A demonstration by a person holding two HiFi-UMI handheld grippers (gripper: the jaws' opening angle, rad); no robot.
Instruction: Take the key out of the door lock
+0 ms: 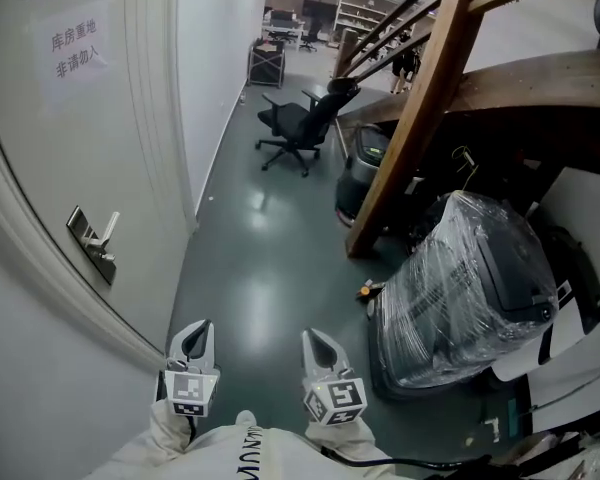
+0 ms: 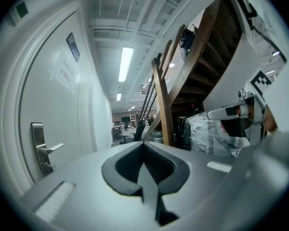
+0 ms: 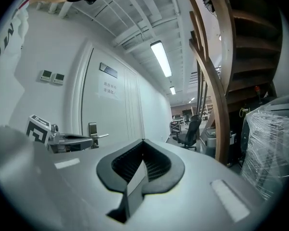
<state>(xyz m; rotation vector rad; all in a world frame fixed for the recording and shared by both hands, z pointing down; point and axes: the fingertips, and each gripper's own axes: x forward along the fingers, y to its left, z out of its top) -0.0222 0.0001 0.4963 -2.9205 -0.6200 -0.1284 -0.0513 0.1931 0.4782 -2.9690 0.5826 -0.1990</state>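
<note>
Left gripper (image 1: pixel 197 330) and right gripper (image 1: pixel 316 339) are both pressed together with nothing between the jaws, side by side above the dark green floor (image 1: pixel 270 258); well apart, ahead-left, the silver lever-handle lock plate (image 1: pixel 88 236) sits on the white door (image 1: pixel 50 138); a small metal stub (image 1: pixel 105 259) juts just under the lever, too small to confirm as the key.

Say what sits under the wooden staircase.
Under the staircase: a dark plastic-wrapped bundle and a grey machine behind the beam. Deeper shadow hides the rest.

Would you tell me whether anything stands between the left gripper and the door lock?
Nothing visible does. The left gripper, jaws together, is apart from the lock plate on the door; only floor shows between them.
</note>
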